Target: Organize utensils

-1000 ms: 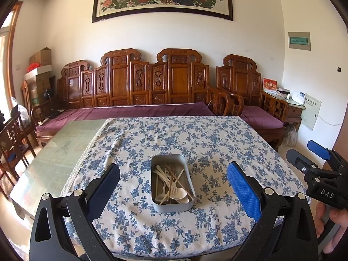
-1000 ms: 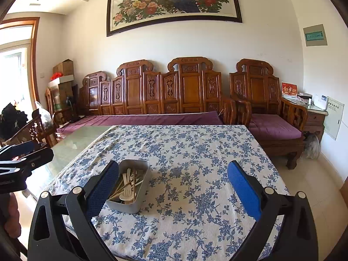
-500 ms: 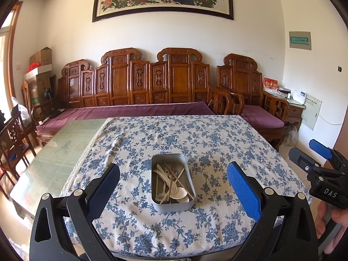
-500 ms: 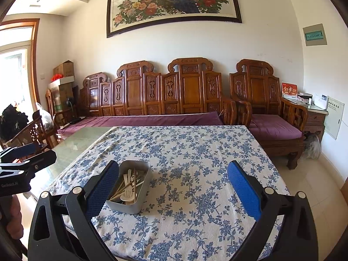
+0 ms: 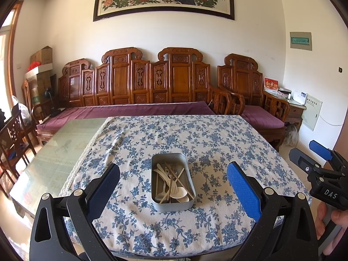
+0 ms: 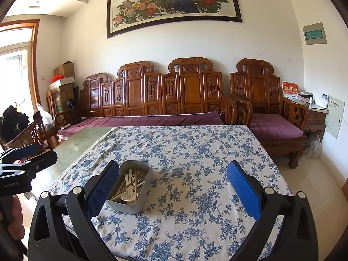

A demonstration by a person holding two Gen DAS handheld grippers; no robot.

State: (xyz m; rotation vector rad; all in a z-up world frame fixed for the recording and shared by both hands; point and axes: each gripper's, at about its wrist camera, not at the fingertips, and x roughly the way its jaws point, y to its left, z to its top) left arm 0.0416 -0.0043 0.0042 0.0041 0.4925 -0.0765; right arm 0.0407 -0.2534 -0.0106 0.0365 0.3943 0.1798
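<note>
Left wrist view: left gripper (image 5: 173, 192) held above the near edge of the worktop (image 5: 217, 143), jaws spread wide, nothing between them. Centred between the blue pads, a grey metal tin (image 5: 173, 181) resting on the blue-flowered tablecloth (image 5: 139, 143), near the front edge. Inside the tin, a loose heap of pale utensils (image 5: 171, 181): a fork, a spoon, knives and crossed wooden chopsticks. At the right margin, right gripper (image 5: 313, 157) held off the worktop's side, fingers parted. Bare green glass of the worktop to the left of the cloth. Carved wooden sofa (image 5: 152, 82) along the back wall.

Right wrist view: right gripper (image 6: 174, 192) likewise wide apart and empty. Tin (image 6: 130, 188) just beside the left pad, partly hidden behind it, utensils (image 6: 129, 188) piled within. Left gripper (image 6: 28, 155) at the left margin, well apart from the tin, over the glass side of the worktop (image 6: 82, 143).
</note>
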